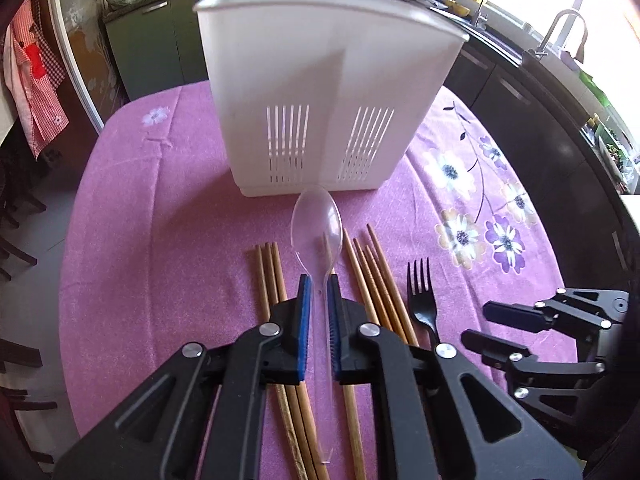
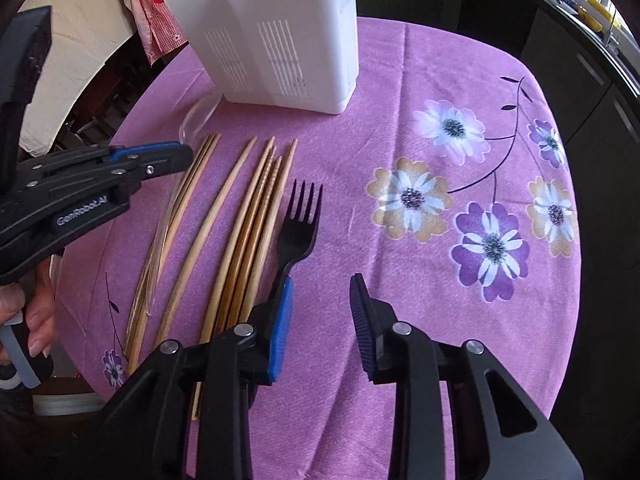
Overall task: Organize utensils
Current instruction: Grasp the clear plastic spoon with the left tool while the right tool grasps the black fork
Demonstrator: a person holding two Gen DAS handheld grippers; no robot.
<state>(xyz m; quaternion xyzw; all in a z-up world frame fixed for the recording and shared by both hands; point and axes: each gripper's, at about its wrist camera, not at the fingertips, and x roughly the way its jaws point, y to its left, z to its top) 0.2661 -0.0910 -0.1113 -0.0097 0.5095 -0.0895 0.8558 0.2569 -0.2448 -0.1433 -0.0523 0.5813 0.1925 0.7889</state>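
Note:
A clear plastic spoon (image 1: pixel 318 224) lies pointing at a white slotted utensil holder (image 1: pixel 320 92). My left gripper (image 1: pixel 319 284) has its jaws narrowly apart on either side of the spoon's handle; whether they pinch it I cannot tell. Several wooden chopsticks (image 1: pixel 376 276) lie on both sides of the spoon. A black plastic fork (image 1: pixel 420 296) lies to their right. In the right wrist view my right gripper (image 2: pixel 320 300) is open and empty, just right of the fork (image 2: pixel 300 220) and the chopsticks (image 2: pixel 240 216). The holder (image 2: pixel 276 32) stands beyond, and the left gripper (image 2: pixel 160 160) shows at left.
The round table carries a purple flowered cloth (image 2: pixel 460 200). Dark kitchen cabinets (image 1: pixel 520 92) and a sink with a tap (image 1: pixel 560 32) run along the back right. A red checked cloth (image 1: pixel 36 76) hangs at left, with dark chairs (image 1: pixel 16 208) below it.

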